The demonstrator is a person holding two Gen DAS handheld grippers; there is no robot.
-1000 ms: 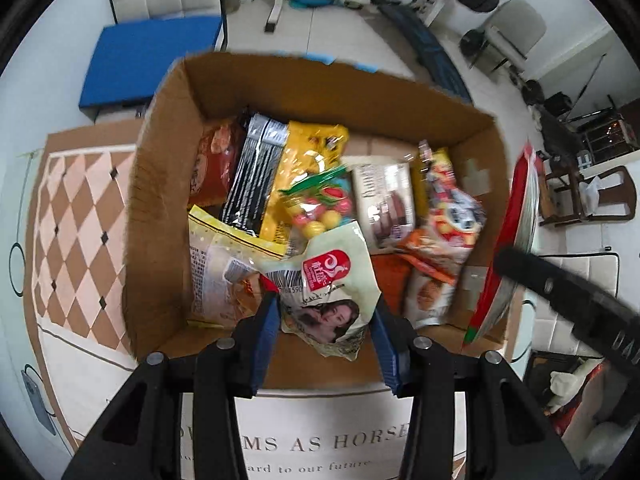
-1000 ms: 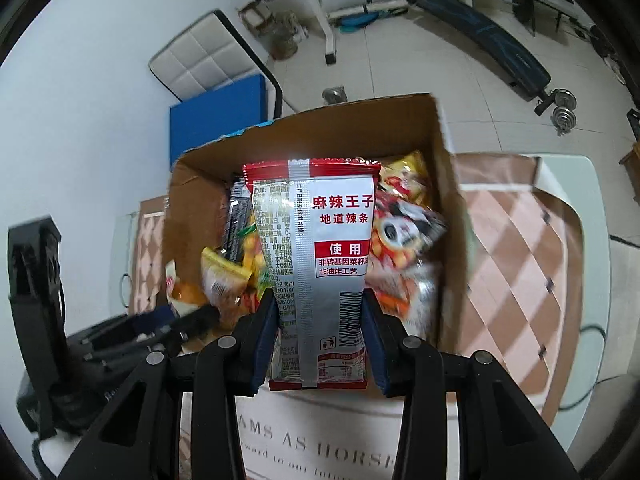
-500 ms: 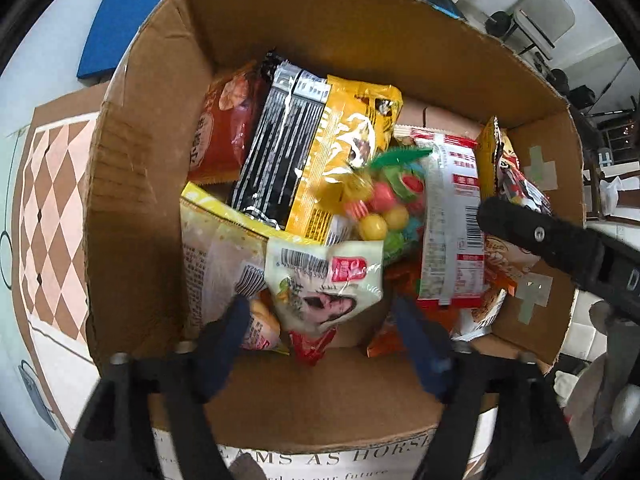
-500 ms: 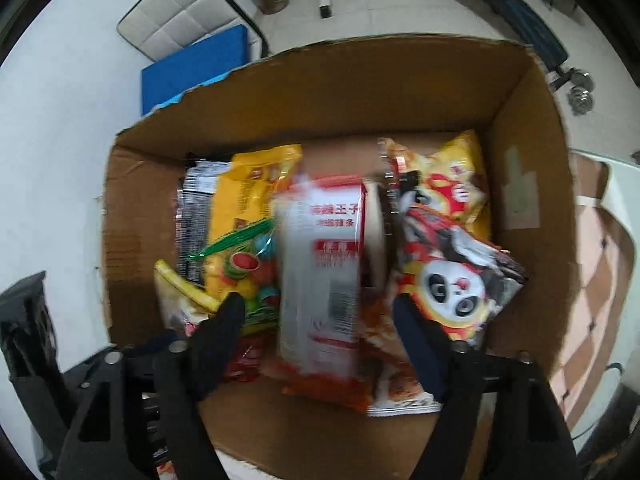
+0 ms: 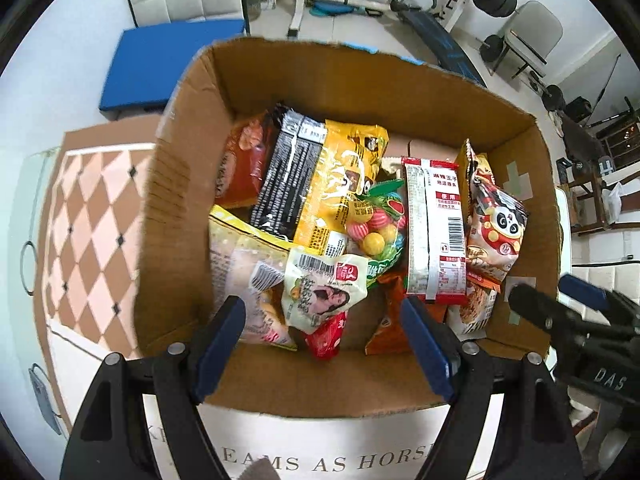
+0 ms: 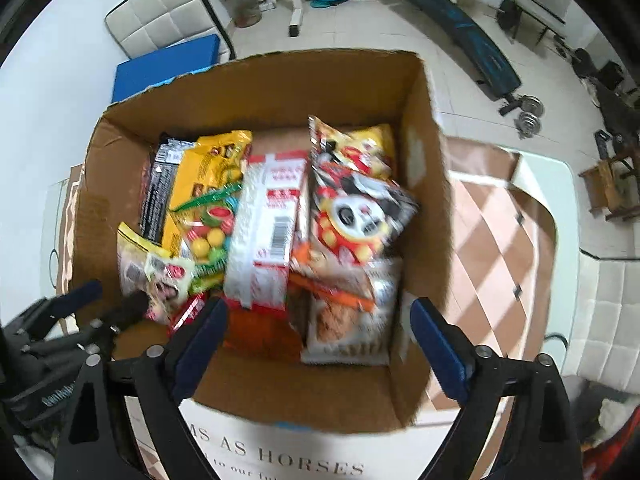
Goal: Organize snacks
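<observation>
Left gripper [image 5: 324, 344]: held spread wide above the box's near edge, nothing pinched.
Right gripper [image 6: 318, 344]: also spread, nothing held, near edge.
Cardboard box [image 5: 352, 92]: snacks packed inside.
Red-and-white packet [image 5: 434, 228]: laid at the centre, between the candy bag [image 5: 376, 224] and the panda bag [image 5: 496, 224].
Yellow bag [image 5: 340, 184]: toward the far left corner.
</observation>
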